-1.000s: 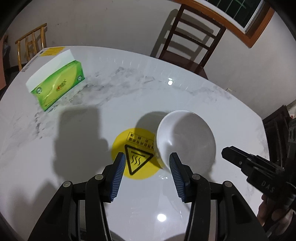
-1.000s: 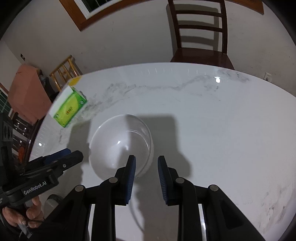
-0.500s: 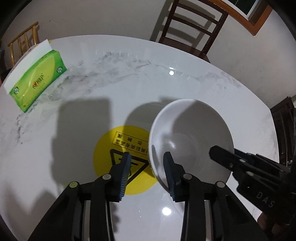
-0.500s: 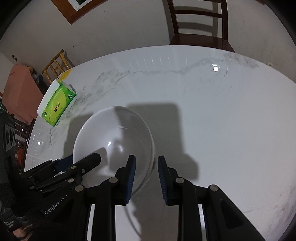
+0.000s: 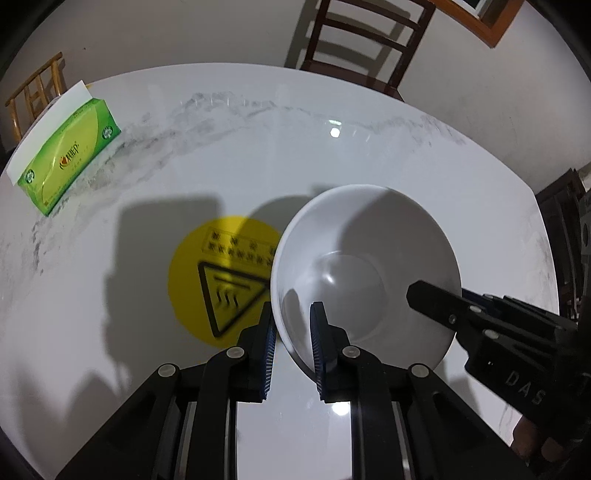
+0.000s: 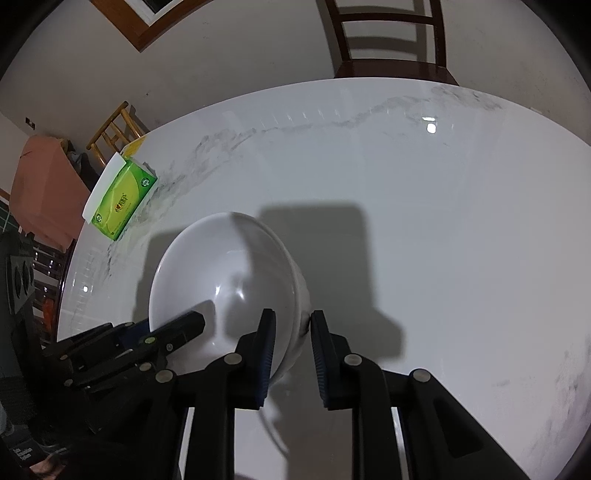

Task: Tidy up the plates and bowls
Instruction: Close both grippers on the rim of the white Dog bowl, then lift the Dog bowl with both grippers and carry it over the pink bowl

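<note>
A: Start nearest the lens in the left wrist view. What are the tongs doing?

B: At the bottom centre, the left gripper (image 5: 291, 332) has its jaws drawn in on the near rim of the white bowl (image 5: 365, 273). One blue pad sits outside the wall, the other inside. They have just been closing, and the rim is pinched between them.

A: And the other one?

B: In the right wrist view the right gripper (image 6: 291, 332) straddles the bowl's (image 6: 225, 280) opposite rim at bottom centre. Its left pad lies inside against the wall and its right pad outside. The jaws have just been closing a little and now stand narrow. I cannot tell whether the outer pad presses the wall, since a thin gap seems to show there.

A: Where is the bowl itself?

B: It sits on the white marble table (image 5: 258, 147), lower centre-right of the left view. It overlaps the right edge of a yellow round sticker (image 5: 207, 280) bearing a hot-surface triangle.

A: Anything further back?

B: A green tissue box (image 5: 70, 155) lies at the table's upper-left edge, well apart from the bowl. Beyond the far rim stands a dark wooden chair (image 5: 354, 48) at the top centre, and a lighter wooden chair (image 5: 33, 92) shows at the upper left. A wood-framed window corner (image 5: 491, 18) sits at the upper right.
</note>
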`<state>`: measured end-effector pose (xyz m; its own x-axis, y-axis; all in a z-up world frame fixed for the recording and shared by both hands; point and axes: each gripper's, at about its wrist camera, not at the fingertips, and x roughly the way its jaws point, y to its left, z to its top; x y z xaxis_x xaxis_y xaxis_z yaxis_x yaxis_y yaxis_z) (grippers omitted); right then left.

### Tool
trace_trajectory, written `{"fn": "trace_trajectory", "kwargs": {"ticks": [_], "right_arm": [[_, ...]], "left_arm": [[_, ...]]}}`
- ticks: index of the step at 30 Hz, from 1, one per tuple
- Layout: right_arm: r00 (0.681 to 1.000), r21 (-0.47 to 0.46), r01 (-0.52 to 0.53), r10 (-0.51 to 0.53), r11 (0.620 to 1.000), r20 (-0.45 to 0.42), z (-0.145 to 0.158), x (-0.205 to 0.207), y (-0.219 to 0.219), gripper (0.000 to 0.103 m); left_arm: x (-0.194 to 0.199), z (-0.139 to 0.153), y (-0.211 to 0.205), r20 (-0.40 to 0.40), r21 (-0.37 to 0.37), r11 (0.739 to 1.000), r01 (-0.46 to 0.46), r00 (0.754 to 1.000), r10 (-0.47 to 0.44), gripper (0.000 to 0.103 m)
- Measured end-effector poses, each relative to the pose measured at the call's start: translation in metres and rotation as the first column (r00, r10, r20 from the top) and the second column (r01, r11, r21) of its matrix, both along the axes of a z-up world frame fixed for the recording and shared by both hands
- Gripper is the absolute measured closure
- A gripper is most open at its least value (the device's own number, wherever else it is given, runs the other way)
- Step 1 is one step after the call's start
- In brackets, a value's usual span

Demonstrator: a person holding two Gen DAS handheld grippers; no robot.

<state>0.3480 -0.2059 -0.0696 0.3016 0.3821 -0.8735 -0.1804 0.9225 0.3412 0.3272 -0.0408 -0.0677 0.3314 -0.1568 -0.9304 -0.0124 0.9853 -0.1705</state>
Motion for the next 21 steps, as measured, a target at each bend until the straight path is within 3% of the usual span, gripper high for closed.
{"fn": "trace_trajectory", "kwargs": {"ticks": [21], "right_arm": [[0.998, -0.008, 0.043, -0.042, 0.999, 0.038, 0.062, -0.094, -0.038, 0.083]], "left_arm": [[-0.08, 0.056, -0.04, 0.031, -0.005, 0.996, 0.095, 0.995, -0.094, 0.089]]}}
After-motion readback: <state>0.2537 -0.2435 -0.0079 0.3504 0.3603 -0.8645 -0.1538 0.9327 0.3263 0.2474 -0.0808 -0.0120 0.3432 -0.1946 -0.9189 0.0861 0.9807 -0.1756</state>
